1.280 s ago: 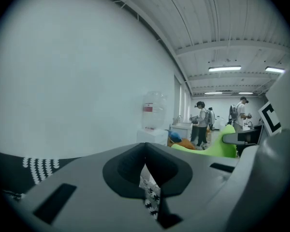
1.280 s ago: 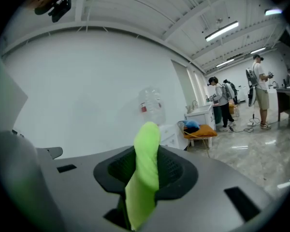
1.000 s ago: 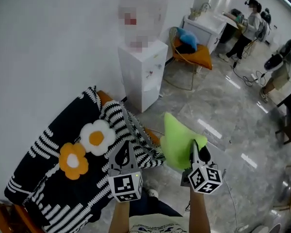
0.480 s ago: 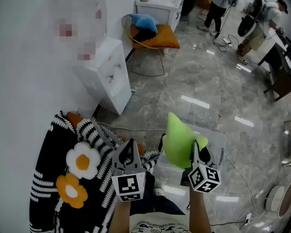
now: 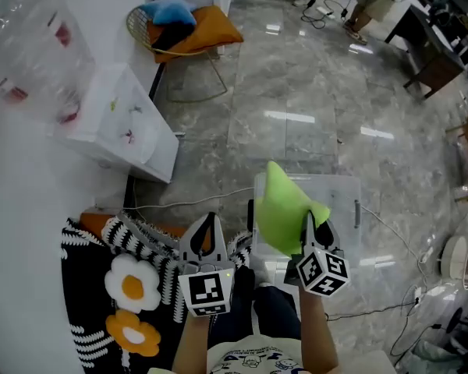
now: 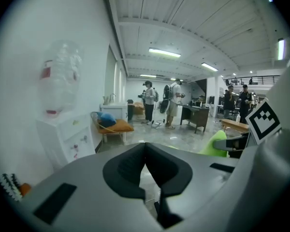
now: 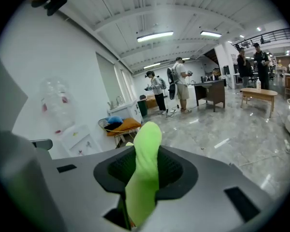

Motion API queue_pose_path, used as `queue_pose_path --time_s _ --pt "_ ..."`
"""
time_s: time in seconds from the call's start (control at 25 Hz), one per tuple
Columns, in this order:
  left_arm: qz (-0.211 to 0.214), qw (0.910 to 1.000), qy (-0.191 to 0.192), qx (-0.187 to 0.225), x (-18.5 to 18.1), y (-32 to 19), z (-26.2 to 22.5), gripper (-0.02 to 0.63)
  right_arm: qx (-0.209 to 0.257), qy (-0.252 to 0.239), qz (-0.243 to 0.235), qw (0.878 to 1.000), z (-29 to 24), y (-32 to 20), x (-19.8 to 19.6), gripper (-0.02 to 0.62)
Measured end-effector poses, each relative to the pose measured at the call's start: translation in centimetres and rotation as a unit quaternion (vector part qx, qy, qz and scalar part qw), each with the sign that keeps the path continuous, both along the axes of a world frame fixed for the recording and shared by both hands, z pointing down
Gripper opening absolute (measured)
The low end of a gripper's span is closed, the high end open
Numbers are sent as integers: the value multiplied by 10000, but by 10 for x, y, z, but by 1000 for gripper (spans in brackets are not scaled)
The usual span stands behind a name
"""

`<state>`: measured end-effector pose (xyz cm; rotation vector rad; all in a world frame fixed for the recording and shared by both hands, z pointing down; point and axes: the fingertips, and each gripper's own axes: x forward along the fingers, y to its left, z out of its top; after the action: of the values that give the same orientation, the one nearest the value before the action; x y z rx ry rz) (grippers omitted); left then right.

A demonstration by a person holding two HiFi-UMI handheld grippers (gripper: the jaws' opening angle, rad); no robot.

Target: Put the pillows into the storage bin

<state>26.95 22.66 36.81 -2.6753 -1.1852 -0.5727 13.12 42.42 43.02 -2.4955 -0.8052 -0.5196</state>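
A lime-green pillow (image 5: pixel 279 209) hangs from my right gripper (image 5: pixel 310 224), which is shut on its edge. In the right gripper view the green pillow (image 7: pixel 145 173) fills the gap between the jaws of the right gripper (image 7: pixel 144 154). Right below the pillow stands a clear plastic storage bin (image 5: pixel 345 201) on the grey floor. My left gripper (image 5: pixel 207 223) is beside it on the left, shut and holding nothing. In its own view, the left gripper (image 6: pixel 146 151) has its pads meeting. A black-and-white striped textile with flower shapes (image 5: pixel 129 287) lies at the lower left.
A white cabinet (image 5: pixel 125 135) stands against the wall at the left. Behind it is a wire chair with an orange cushion (image 5: pixel 195 29) and a blue pillow (image 5: pixel 168 10). A cable (image 5: pixel 390 232) runs across the floor by the bin. Several people (image 6: pixel 171 103) stand far off.
Both grippers have swung right and downward, away from the striped textile. The green pillow, still gripped, now hangs over the clear bin, which has come into view.
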Motion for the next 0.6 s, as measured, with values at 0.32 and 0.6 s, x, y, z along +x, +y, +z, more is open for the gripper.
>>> queue_pose_path --time_s 0.32,0.6 --pt "423 9979 -441 205 21 56 83 14 394 -490 743 9953 98 41 11 124" --pt "495 9961 -683 261 31 96 152 14 957 -840 1019 9866 204 69 16 124"
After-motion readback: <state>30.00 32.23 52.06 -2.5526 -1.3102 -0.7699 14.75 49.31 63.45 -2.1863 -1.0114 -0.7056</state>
